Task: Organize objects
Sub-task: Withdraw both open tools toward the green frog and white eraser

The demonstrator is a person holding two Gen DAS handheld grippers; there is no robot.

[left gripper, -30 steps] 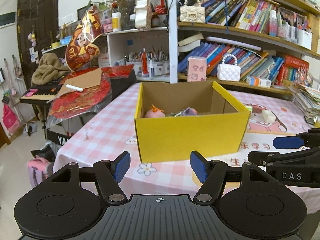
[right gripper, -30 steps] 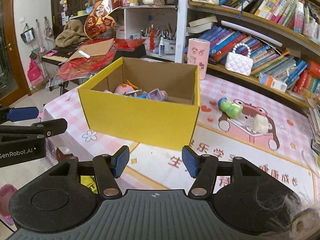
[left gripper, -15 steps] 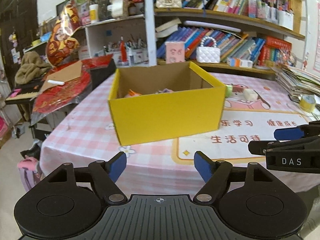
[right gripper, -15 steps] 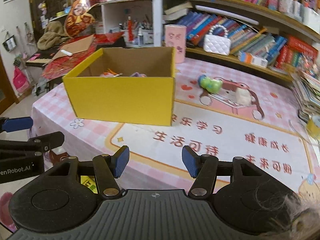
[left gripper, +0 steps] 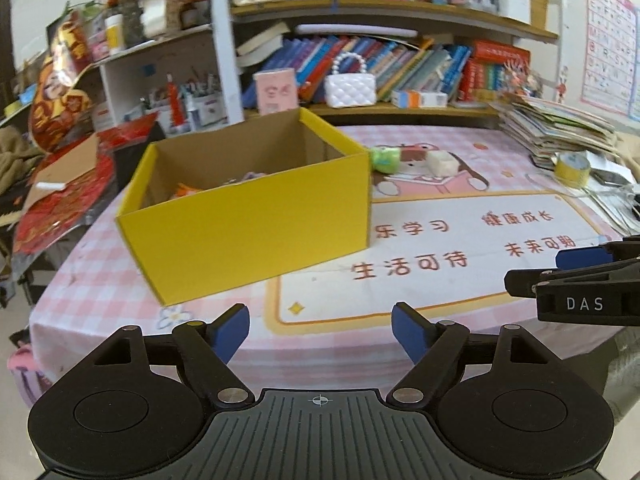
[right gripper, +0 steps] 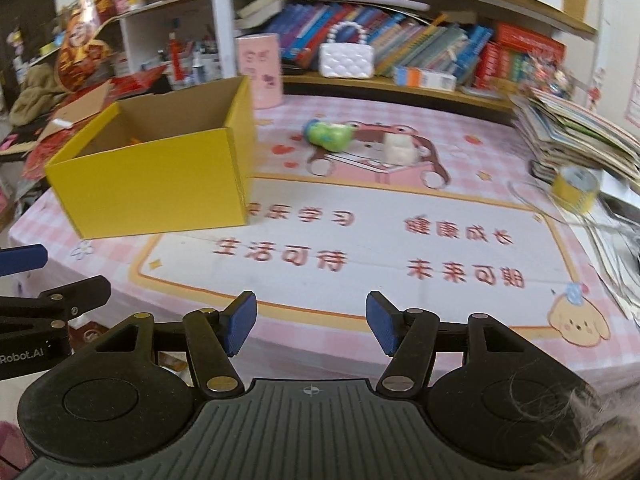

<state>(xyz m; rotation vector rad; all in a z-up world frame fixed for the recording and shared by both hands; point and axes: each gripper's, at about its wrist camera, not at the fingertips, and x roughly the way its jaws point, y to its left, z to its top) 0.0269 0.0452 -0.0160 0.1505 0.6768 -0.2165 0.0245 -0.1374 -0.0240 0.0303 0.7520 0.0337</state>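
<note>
A yellow cardboard box [left gripper: 248, 220] [right gripper: 156, 188] stands on the left of the pink checked tablecloth [left gripper: 400, 332], with small toys partly showing inside. Behind and right of it lie a green toy [right gripper: 328, 136] [left gripper: 385, 159] and a white block [right gripper: 398, 150] [left gripper: 442, 162]. My left gripper [left gripper: 320, 330] hovers off the table's front edge, its jaws opening with nothing between them. My right gripper [right gripper: 311, 322] is open and empty, also in front of the table. Each gripper shows at the edge of the other's view.
A roll of yellow tape [right gripper: 576, 190] and a stack of books [right gripper: 576, 136] sit at the table's right. A pink canister [right gripper: 260, 68] and a white quilted handbag [right gripper: 346, 58] stand at the back by crowded bookshelves [left gripper: 400, 60]. Cluttered furniture stands to the left.
Both views have swung to the right, so the box sits further left and the toys and tape roll have come into sight. The left jaws stand wider than before.
</note>
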